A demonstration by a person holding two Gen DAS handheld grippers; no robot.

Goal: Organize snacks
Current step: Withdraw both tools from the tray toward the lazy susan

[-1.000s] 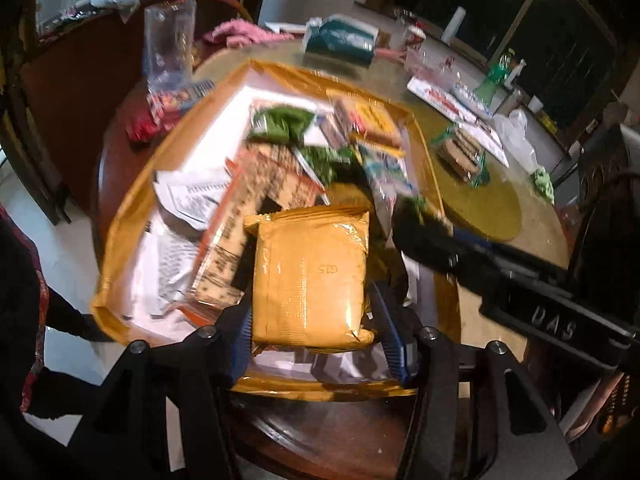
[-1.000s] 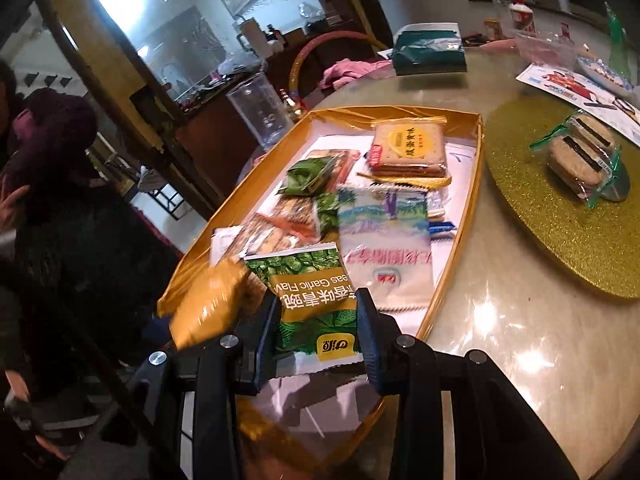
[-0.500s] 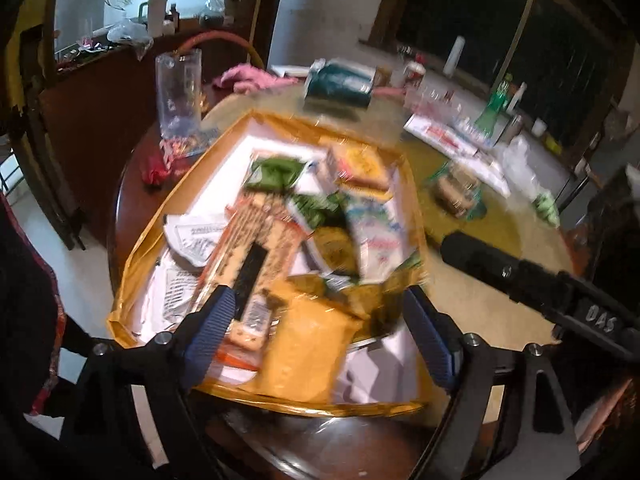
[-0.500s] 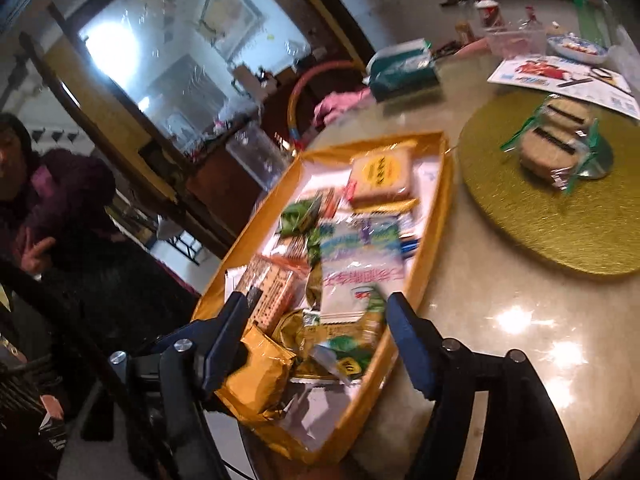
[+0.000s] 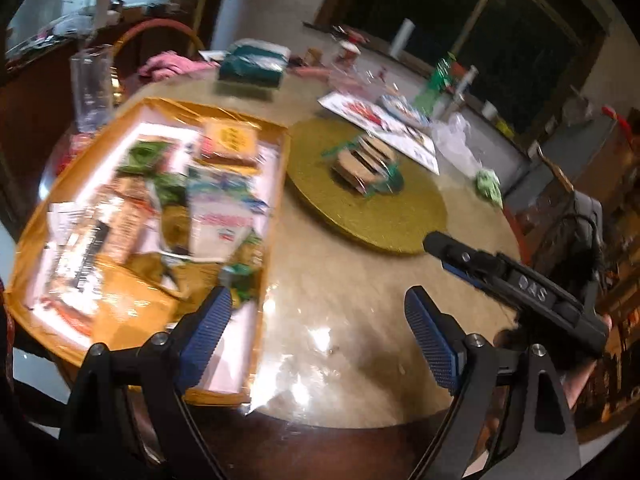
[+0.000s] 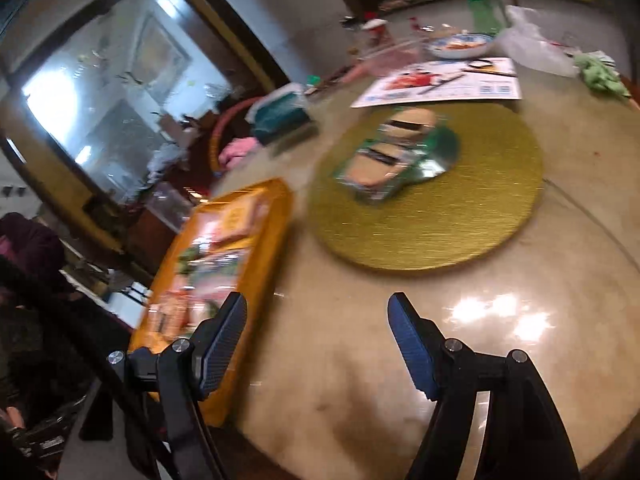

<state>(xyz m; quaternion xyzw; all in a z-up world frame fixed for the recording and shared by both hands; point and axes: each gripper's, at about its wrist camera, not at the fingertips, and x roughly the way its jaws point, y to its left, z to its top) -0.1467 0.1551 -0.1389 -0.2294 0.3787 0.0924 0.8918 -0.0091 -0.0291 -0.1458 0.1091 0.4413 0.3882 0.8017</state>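
Snacks sit in a gold tray [image 5: 276, 184] on the L side of the round bench [image 5: 340, 280]. Inside, blurred w/ motion: a yellow cracker pack [image 5: 230, 142] at the far end, a white-and-blue bag [image 5: 224, 216] mid-tray, small green packets [image 5: 140, 156], an orange pack [image 5: 132, 304] at the near end, plus a striped pack and white paper on the tray's L side. Packs overlap in a loose heap; labels unreadable. A separate green-wrapped biscuit pack [image 5: 366, 164] lies on the gold round mat [image 5: 400, 216], well apart from the tray.

Left tongs [image 5: 318, 334] spread wide, nothing between the blue pads; L finger over the tray's near R corner, R finger over bare bench. Right tongs [image 6: 318, 342] also wide open and empty, over bare bench just R of the tray [image 6: 276, 216], mat [image 6: 460, 240] ahead. In the L view the right tongs [image 5: 448, 246] show side-on at the mat's near edge.

Room: glossy bare strip betw. tray's R rim and the mat, widening toward the near bench edge. Far side crowded: teal box [image 5: 252, 66], flyer [image 5: 376, 120], plastic bag [image 5: 456, 140], green bottle [image 5: 436, 80]. Clear container [image 5: 90, 88] just past the tray's far L corner.
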